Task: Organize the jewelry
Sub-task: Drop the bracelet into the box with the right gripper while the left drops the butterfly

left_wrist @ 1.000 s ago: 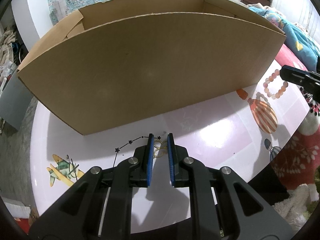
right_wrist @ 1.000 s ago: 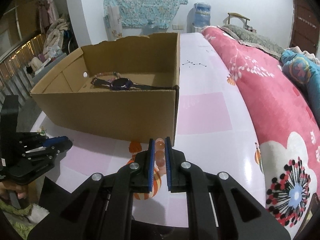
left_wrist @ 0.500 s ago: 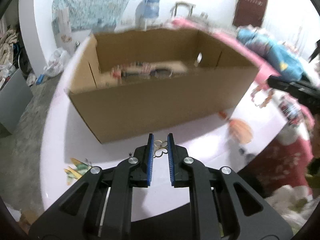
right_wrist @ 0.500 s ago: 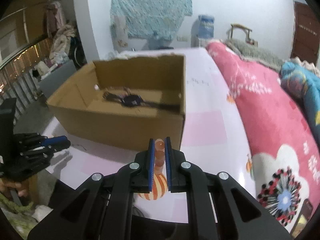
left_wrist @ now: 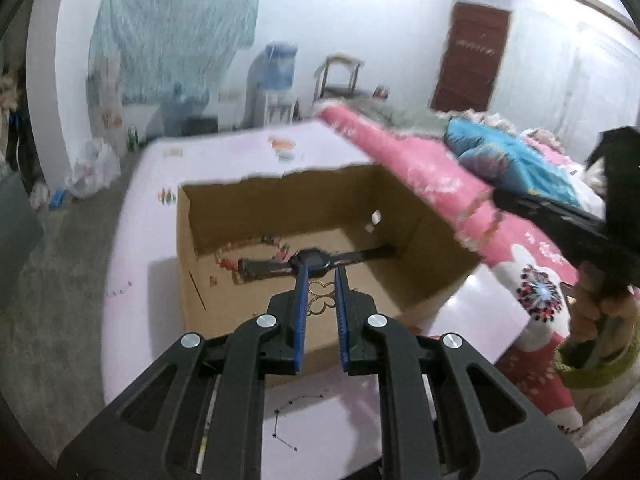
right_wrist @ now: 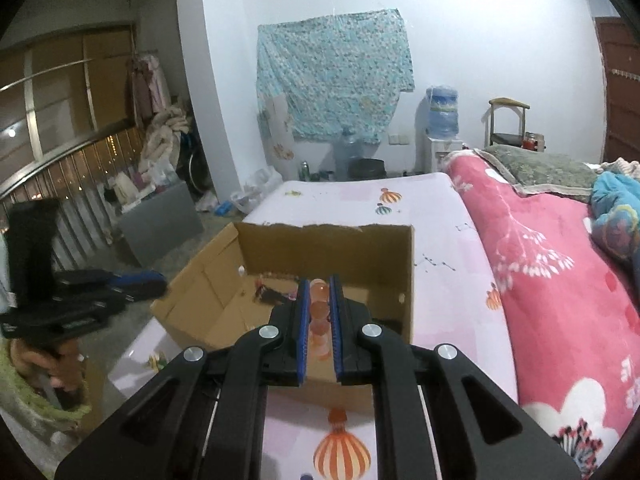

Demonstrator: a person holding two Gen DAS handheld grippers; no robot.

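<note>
My left gripper (left_wrist: 321, 276) is shut on a thin gold clover-shaped piece of jewelry (left_wrist: 321, 300) and hangs over the near wall of an open cardboard box (left_wrist: 424, 248). Inside the box lie a black watch (left_wrist: 312, 260) and a multicoloured bead bracelet (left_wrist: 256, 246). My right gripper (right_wrist: 320, 286) is shut on a bracelet of orange-pink beads (right_wrist: 319, 308), above the near edge of the same box (right_wrist: 200, 284). In the left wrist view the right gripper (left_wrist: 560, 220) shows at the right with the bracelet dangling from it. The left gripper (right_wrist: 120, 284) shows at the left of the right wrist view.
The box stands on a pale pink table (right_wrist: 448, 280) printed with balloons. A pink flowered blanket (right_wrist: 560, 280) lies along the right side. A person's hand (left_wrist: 600, 308) with a green cuff holds the right gripper. Floor clutter and a grey panel (right_wrist: 160, 224) lie to the left.
Both grippers have risen from table level with their jewelry and tipped downward, so the inside of the box now shows below them. Neither grip has altered.
</note>
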